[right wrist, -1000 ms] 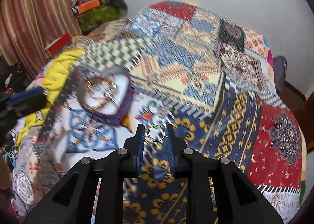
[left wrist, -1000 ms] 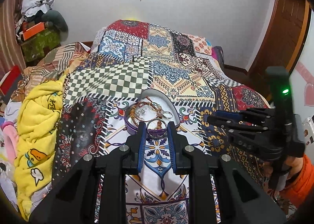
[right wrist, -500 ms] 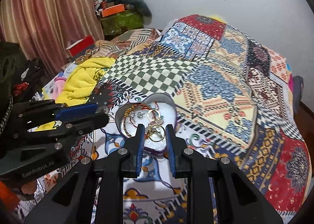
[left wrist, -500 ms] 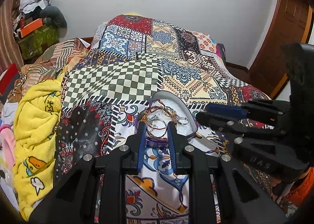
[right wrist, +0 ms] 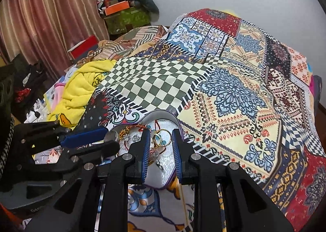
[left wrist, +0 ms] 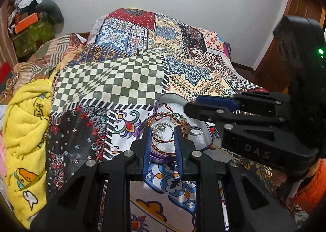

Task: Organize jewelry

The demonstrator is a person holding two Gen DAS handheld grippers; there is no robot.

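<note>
Bed cover: you worked over a patchwork bedspread of checkered, floral and tile-patterned panels [left wrist: 114, 81] that filled most of both views.
Blanket: a crumpled yellow fleece blanket with cartoon prints [left wrist: 24, 130] lay along your left edge of the bed.
Left gripper: your black two-finger left gripper with blue pads [left wrist: 162, 136] hovered low over the near rim of the box, its jaws apart with nothing pinched between them (in the right wrist view it reached in from the left [right wrist: 101, 138]).
Right gripper: your matching black right gripper [right wrist: 161, 138] hung over the box from the other side, jaws spread; the ring sat in the gap, but you could not tell whether either pad touched it.
Box: the heart-shaped purple-rimmed jewelry box with a white lining [left wrist: 205, 140] rested on the bedspread, just ahead of both grippers.
Contents: a red-and-gold braided cord bracelet [left wrist: 161, 151] and silver rings [left wrist: 161, 130] lay inside on the lining.
Ring: the thin gold ring [right wrist: 163, 140] sat over the box interior, between your right fingers.
</note>
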